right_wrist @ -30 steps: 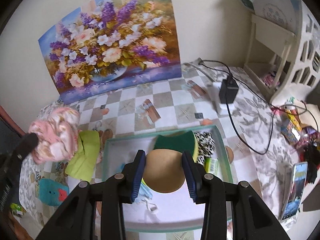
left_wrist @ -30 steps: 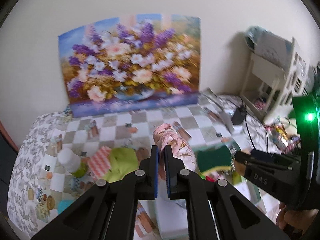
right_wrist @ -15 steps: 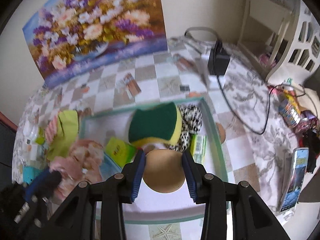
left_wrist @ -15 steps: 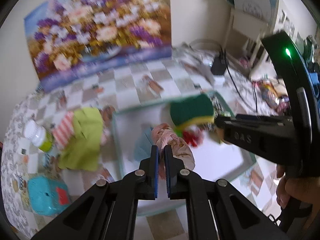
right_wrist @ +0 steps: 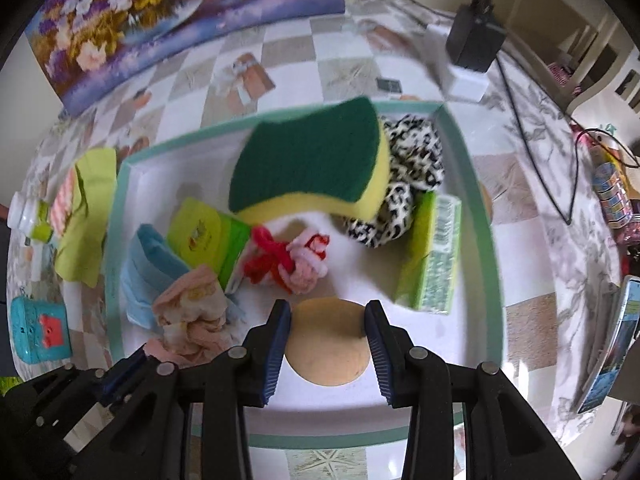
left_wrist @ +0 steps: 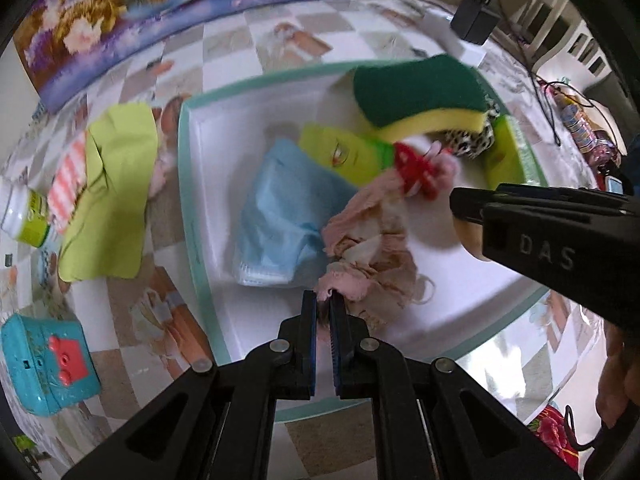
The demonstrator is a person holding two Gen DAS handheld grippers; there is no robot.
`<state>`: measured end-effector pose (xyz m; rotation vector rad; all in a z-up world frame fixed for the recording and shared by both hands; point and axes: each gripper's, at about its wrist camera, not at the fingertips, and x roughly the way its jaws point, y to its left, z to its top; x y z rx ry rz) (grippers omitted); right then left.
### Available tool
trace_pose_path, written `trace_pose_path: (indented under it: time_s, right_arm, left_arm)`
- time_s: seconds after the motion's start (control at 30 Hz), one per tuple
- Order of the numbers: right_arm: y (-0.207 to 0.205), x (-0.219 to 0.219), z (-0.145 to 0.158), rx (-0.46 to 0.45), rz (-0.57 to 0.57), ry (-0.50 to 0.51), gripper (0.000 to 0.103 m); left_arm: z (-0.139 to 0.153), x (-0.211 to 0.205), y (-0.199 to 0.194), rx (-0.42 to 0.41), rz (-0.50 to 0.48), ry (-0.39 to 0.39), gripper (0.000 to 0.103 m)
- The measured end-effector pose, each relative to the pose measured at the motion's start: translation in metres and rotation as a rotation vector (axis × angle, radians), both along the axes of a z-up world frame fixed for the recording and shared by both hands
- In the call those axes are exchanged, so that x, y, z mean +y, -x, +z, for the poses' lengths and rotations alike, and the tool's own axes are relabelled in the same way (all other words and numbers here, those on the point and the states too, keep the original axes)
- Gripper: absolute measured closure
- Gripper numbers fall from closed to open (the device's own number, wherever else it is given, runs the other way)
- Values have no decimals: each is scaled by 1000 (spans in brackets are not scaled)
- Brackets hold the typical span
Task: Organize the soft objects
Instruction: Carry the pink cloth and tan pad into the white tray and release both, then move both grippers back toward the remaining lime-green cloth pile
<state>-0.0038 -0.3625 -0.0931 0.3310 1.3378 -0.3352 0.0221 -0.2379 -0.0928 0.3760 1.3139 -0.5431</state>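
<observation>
Around: green-and-yellow sponge (right_wrist: 316,164) and leopard-print cloth (right_wrist: 412,176) in the teal-rimmed white tray (right_wrist: 486,216).
Left gripper (left_wrist: 324,312): narrow, pinching the crumpled pink floral cloth (left_wrist: 372,256).
Right gripper (right_wrist: 326,320): clamped around the round tan sponge (right_wrist: 326,344).

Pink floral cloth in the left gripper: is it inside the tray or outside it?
Inside: the crumpled pink floral cloth hangs over the white tray's floor, beside the blue cloth, pinched by the left gripper.

Your right gripper (right_wrist: 326,334) clamps a tan round sponge (right_wrist: 327,350) over the tray (right_wrist: 486,216); ahead of its fingers sits the green-and-yellow sponge (right_wrist: 316,164), the red-pink yarn (right_wrist: 292,260) between, the pink cloth (right_wrist: 190,312) to their left
</observation>
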Motion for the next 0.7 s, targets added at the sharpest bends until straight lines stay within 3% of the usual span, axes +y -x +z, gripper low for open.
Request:
trace_pose_path:
  time_s: [0.37, 0.47, 0.53, 0.7]
  right_arm:
    - [-4, 6, -20, 66, 14, -29, 54]
    - [-5, 6, -19, 67, 16, -23, 46]
    - [-4, 5, -16, 66, 17, -15, 45]
    - [-8, 8, 1, 27, 19, 0, 45]
  left_arm:
    - [-12, -1, 0, 32, 14, -17, 96]
    - [-10, -1, -5, 40, 9, -12, 86]
    - [-7, -2, -3, 36, 2, -7, 77]
    - [12, -1, 0, 11, -10, 36, 76]
